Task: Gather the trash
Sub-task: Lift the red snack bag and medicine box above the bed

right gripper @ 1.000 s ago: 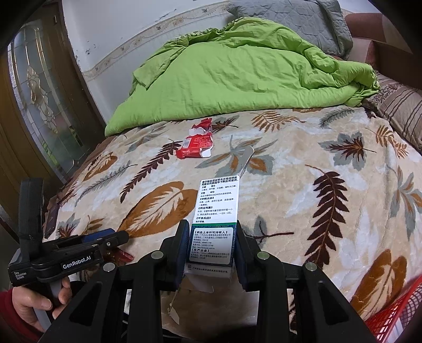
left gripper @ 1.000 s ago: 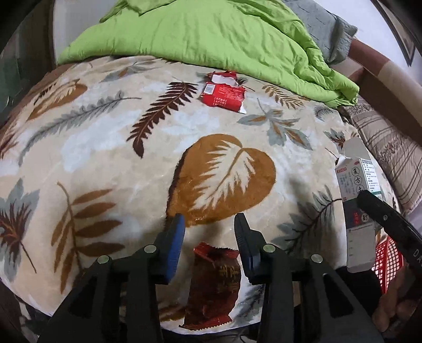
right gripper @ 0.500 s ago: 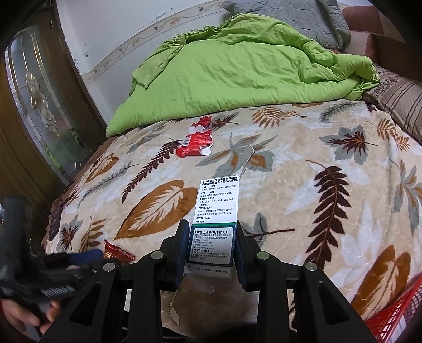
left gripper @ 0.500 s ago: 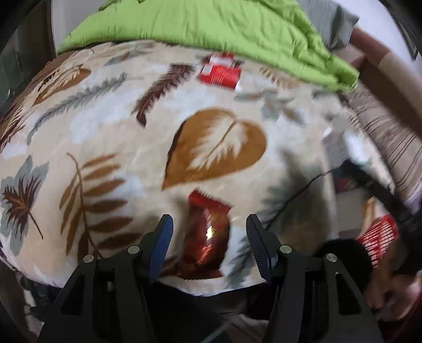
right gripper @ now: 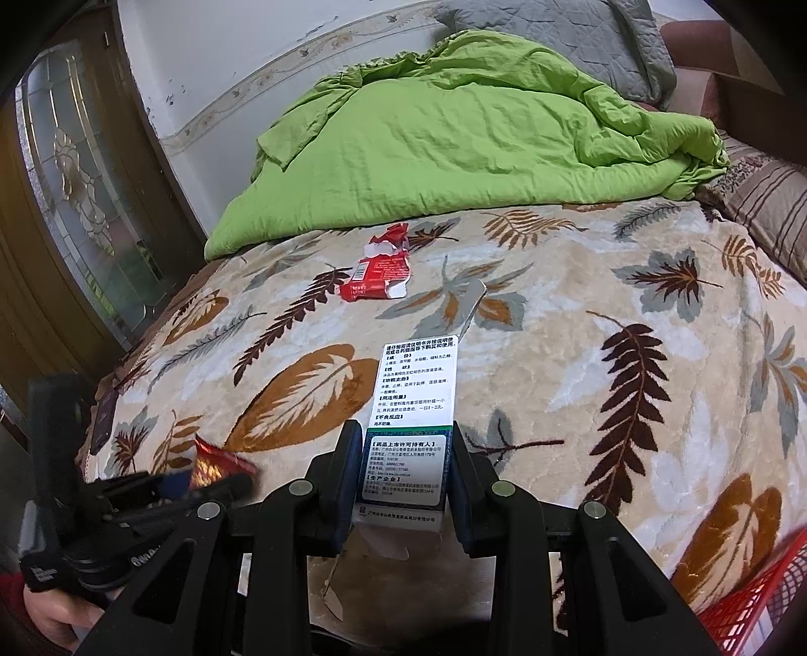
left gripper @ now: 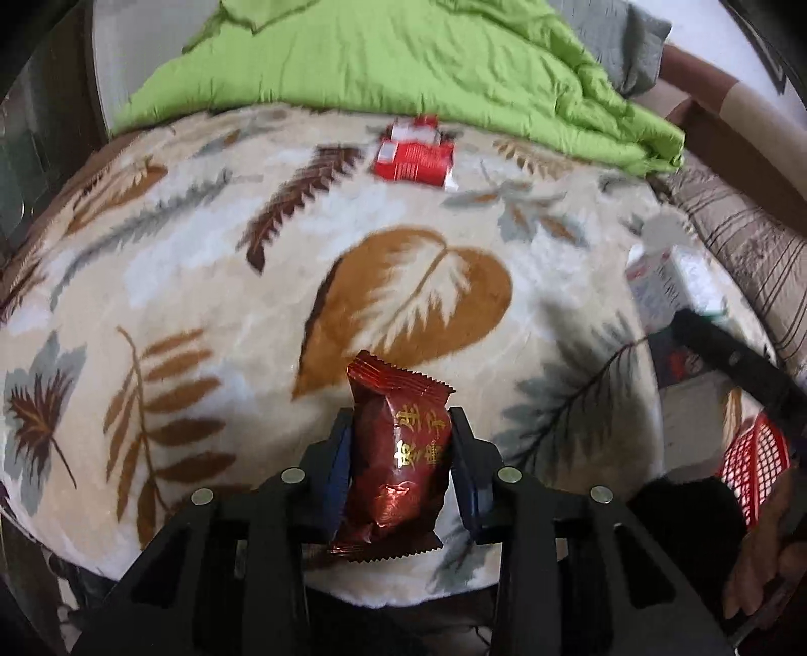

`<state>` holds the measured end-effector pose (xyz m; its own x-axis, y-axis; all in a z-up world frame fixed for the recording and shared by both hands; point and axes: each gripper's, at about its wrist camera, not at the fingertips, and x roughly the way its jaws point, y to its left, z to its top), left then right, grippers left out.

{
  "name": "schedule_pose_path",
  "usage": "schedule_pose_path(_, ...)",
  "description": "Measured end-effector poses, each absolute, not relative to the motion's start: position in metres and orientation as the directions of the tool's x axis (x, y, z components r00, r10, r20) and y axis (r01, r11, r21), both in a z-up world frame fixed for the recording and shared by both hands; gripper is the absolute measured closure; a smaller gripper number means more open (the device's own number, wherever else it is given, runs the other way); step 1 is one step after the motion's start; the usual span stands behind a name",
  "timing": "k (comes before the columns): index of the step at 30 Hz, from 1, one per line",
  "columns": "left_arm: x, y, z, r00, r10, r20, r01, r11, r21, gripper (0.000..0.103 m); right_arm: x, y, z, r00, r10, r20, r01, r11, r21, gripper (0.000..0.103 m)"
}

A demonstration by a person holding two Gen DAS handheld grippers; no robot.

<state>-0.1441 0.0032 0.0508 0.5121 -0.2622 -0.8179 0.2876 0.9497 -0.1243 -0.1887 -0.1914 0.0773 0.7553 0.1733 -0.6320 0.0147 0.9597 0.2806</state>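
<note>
A dark red snack packet (left gripper: pixel 398 449) with gold characters stands between the blue pads of my left gripper (left gripper: pixel 399 419). The jaws are closing and the pads press on both its sides, near the front edge of the leaf-patterned blanket (left gripper: pixel 202 262). In the right wrist view the same packet (right gripper: pixel 217 456) shows at the lower left in the blurred left gripper (right gripper: pixel 202 482). My right gripper (right gripper: pixel 406 439) is shut on a white medicine box (right gripper: pixel 416 403) with printed text, held above the blanket. A torn red wrapper (right gripper: pixel 378 275) lies further back, near the green duvet (right gripper: pixel 454 136).
A red mesh basket (right gripper: pixel 756 605) stands at the lower right, beside the bed. A grey pillow (right gripper: pixel 580 35) and a striped cushion (right gripper: pixel 766 212) lie at the back right. A wooden door with patterned glass (right gripper: pixel 75 202) is at the left. A hand (right gripper: pixel 55 610) holds the left gripper.
My left gripper opened wider, moved forward over the dark red packet and closed on it. The right gripper and its box have not moved.
</note>
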Motion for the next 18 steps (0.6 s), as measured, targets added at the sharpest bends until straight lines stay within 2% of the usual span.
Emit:
schedule_pose_path(7,-0.142,-0.004,0.087,0.629,-0.270,-0.729,0.297,0.950,-0.097,0.069,-0.188,-0.191,0.077,0.753,0.171,-0.635,0.016,0.961,0.277,0.069)
schedule_pose_path(18,-0.142,-0.012,0.097,0.637,-0.289,-0.715,0.320,0.943,-0.096,0.069,-0.194,-0.189,0.090,0.764,0.164,-0.624,0.004,0.966,0.259,0.069)
